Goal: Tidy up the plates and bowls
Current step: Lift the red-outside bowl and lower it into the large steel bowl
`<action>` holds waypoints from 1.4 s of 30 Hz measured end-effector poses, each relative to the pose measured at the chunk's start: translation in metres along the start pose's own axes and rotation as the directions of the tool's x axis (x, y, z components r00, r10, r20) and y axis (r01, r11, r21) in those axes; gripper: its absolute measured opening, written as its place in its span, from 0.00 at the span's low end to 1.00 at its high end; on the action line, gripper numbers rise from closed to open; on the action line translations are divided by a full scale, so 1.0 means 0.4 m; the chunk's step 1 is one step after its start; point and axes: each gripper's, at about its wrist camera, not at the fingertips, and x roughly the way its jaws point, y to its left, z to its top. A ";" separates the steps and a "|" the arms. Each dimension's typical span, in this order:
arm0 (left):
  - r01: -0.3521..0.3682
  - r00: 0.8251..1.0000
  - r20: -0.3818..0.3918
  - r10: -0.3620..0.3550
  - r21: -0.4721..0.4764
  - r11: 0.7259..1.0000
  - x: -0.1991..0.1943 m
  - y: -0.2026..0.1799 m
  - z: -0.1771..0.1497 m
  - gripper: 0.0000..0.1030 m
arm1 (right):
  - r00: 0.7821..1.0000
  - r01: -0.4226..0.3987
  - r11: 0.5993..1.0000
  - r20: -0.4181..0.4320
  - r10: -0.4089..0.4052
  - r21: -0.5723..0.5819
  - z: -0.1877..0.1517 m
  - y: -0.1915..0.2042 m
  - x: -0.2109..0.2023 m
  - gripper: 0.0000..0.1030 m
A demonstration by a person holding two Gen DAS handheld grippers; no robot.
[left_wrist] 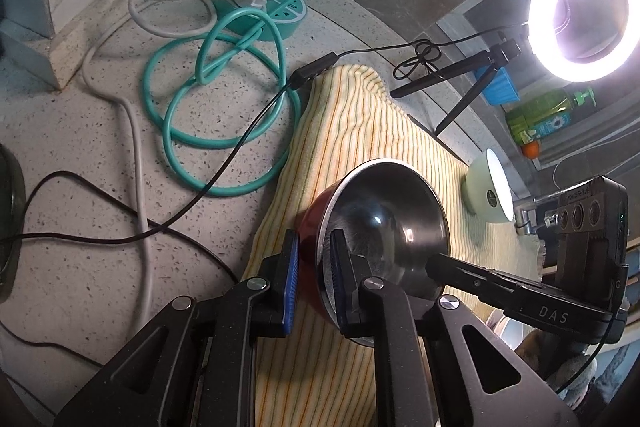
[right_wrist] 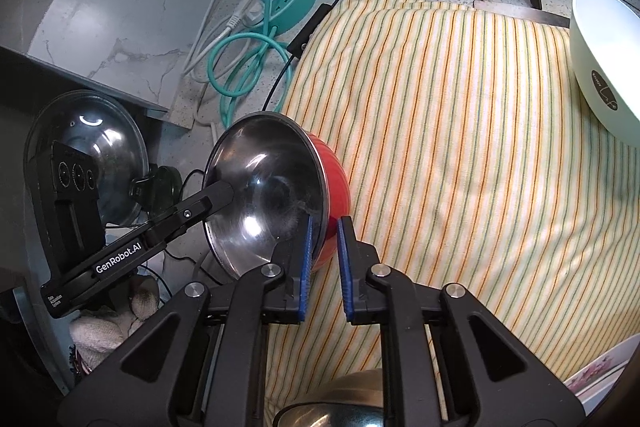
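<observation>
A red bowl with a steel inside [left_wrist: 384, 219] [right_wrist: 272, 187] is held tilted on its side above a yellow striped towel [left_wrist: 352, 131] [right_wrist: 460, 147]. My left gripper [left_wrist: 316, 275] is shut on the bowl's rim, one finger inside and one on the red outside. My right gripper [right_wrist: 324, 259] is shut on the opposite part of the rim the same way; it shows in the left wrist view [left_wrist: 480, 279]. A pale green bowl [left_wrist: 490, 191] [right_wrist: 604, 67] lies tilted on the towel's far right.
A teal cable coil [left_wrist: 224, 107] and round power strip [left_wrist: 264, 7] lie on the speckled counter. A ring light [left_wrist: 584, 11] on a tripod stands behind the towel. A glass pot lid [right_wrist: 88, 155] leans at left. A steel bowl [right_wrist: 340, 407] sits below my right gripper.
</observation>
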 end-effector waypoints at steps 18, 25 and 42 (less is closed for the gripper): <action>0.030 0.996 0.086 -0.035 0.060 0.998 -0.145 -0.127 -0.102 0.13 | 0.992 -0.096 0.994 0.077 0.099 -0.048 -0.114 0.005 -0.200 0.12; 0.052 0.994 0.087 -0.060 0.089 0.995 -0.168 -0.193 -0.165 0.13 | 0.987 -0.131 0.990 0.086 0.134 -0.045 -0.187 -0.042 -0.281 0.12; 0.060 0.998 0.017 -0.062 0.094 0.994 -0.131 -0.272 -0.317 0.13 | 0.992 -0.108 0.993 0.054 0.111 -0.044 -0.331 -0.149 -0.338 0.12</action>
